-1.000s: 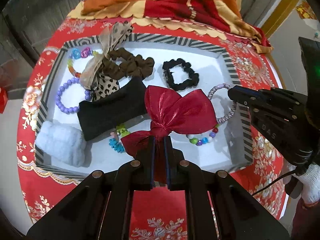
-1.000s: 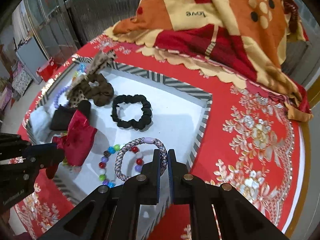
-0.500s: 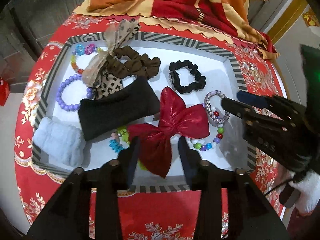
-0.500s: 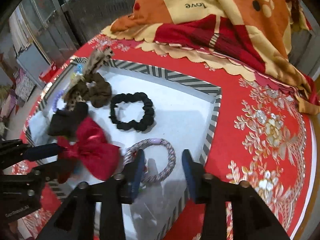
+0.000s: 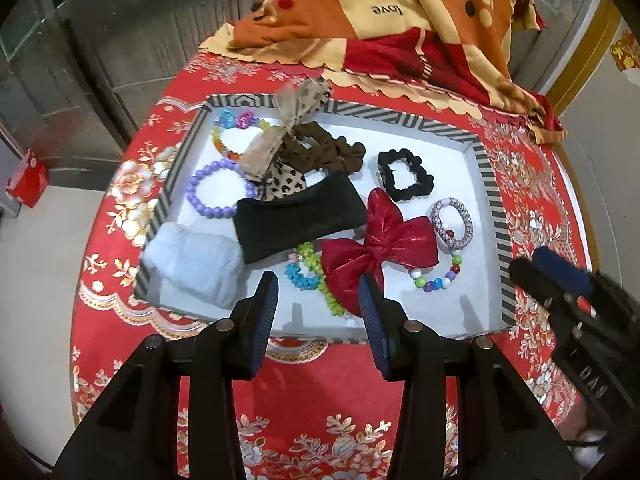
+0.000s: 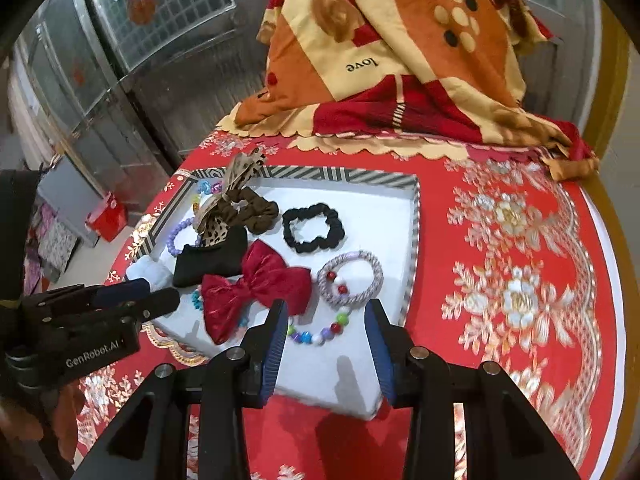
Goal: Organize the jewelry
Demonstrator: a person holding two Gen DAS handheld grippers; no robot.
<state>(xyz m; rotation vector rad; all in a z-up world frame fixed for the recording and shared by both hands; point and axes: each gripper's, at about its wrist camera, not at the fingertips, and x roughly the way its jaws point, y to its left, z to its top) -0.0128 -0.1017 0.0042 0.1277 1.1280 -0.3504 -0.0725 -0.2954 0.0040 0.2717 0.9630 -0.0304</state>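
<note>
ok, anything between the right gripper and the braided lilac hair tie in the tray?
Nothing visible. The right gripper is open above the tray's near edge; the braided lilac hair tie lies just ahead, over part of a multicolour bead bracelet.

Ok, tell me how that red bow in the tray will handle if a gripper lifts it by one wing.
The red bow is thin shiny fabric, so it probably droops from the grip. It looks light for its size. It lies over the green and blue bead bracelet, which might snag and drag along.
</note>
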